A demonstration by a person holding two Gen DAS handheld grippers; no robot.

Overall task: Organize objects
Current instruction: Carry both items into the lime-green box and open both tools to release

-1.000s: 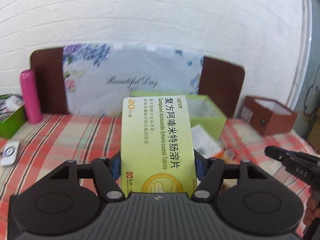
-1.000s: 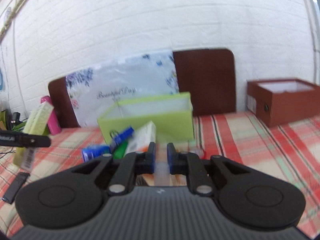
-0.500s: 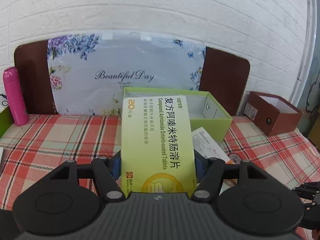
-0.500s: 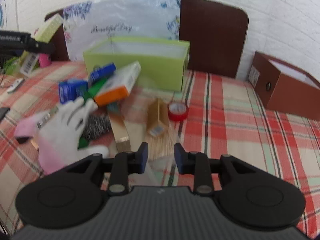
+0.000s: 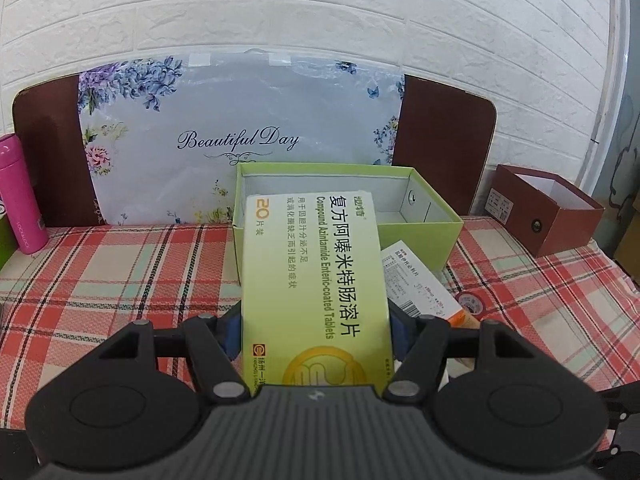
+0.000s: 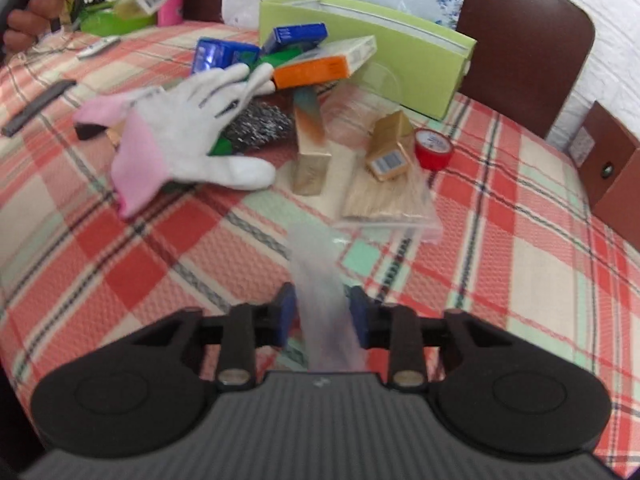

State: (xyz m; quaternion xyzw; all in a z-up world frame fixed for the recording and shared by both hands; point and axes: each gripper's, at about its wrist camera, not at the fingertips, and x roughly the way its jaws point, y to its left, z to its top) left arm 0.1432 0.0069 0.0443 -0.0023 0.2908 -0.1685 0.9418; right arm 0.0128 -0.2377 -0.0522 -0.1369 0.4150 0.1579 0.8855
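The left tongs [image 5: 316, 336] are clamping a yellow-green tablet box [image 5: 316, 280] by its long sides, holding it above the counter [image 5: 120, 280] with its far end overlapping the near wall of the open green box [image 5: 420, 236]. That box is showing bare floor inside; a brown box [image 5: 548, 216] is sitting well apart at the right edge.

The right tongs [image 6: 322, 316] are standing narrowly parted, having just been opening, with a blurred clear strip [image 6: 320, 280] between the pads; I cannot tell whether they are pressing it. Bare checked cloth is lying around them. Further out, a white glove [image 6: 192, 120], a toothpick pack [image 6: 384, 196] and a red tape roll [image 6: 434, 148] are crowding together.
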